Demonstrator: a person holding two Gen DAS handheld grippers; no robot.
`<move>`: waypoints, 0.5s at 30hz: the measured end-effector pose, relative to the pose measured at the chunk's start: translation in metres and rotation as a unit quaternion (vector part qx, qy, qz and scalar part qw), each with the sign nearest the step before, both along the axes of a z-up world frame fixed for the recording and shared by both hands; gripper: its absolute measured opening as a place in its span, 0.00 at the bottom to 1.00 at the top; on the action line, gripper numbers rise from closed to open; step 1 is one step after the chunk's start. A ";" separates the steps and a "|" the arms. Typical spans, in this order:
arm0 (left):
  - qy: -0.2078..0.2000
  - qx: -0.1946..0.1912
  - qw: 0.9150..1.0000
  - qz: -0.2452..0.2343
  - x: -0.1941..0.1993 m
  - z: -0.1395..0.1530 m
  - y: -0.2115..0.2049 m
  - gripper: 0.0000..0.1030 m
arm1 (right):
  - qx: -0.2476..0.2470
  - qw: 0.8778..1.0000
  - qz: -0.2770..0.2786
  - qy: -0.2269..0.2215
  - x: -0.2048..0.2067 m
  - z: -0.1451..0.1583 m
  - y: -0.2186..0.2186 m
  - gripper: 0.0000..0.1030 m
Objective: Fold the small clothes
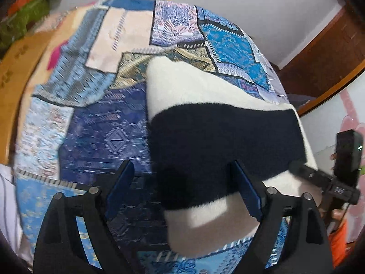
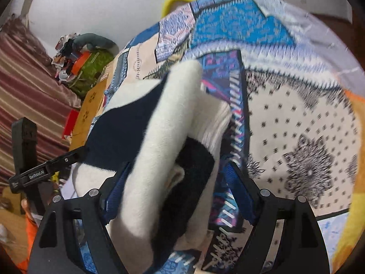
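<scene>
Patchwork bedspread (image 1: 95, 123); garment (image 1: 216, 137) between right gripper (image 2: 175, 196) fingers.

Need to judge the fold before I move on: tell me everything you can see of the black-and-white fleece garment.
The fleece garment looks soft and fuzzy, cream-white with a wide navy-black band across it. It lies folded over itself in thick layers on the patchwork cloth. Both grippers stand open around it: the left gripper straddles its near edge, the right gripper brackets the layered end, without visibly clamping it.
</scene>
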State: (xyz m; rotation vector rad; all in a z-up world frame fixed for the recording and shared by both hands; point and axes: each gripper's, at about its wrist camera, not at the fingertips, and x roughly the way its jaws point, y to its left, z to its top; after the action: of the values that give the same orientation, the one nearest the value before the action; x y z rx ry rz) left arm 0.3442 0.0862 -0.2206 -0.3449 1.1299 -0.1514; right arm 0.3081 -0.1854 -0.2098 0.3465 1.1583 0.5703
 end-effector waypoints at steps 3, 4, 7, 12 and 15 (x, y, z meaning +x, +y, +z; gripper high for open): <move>0.011 -0.020 1.000 -0.005 0.007 -0.008 -0.002 0.89 | 0.021 1.000 0.003 0.018 0.002 -0.008 0.002 0.78; 0.015 -0.028 0.999 -0.008 0.009 -0.011 -0.003 0.90 | 0.025 0.999 0.004 0.020 0.003 -0.009 0.002 0.79; 0.036 -0.064 0.997 -0.009 0.018 -0.021 -0.004 0.93 | 0.041 0.999 0.006 0.032 0.006 -0.014 0.004 0.82; 0.061 -0.114 0.992 -0.008 0.026 -0.034 -0.003 0.93 | 0.065 0.997 0.010 0.044 0.007 -0.019 0.005 0.81; 0.067 -0.124 0.990 -0.013 0.028 -0.036 -0.005 0.93 | 0.076 0.996 0.012 0.050 0.007 -0.021 0.005 0.79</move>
State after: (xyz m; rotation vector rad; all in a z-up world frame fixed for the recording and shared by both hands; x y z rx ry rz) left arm 0.3723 0.0809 -0.2566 -0.5676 1.2518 -0.2960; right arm 0.3152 -0.1807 -0.2312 0.4966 1.2186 0.6708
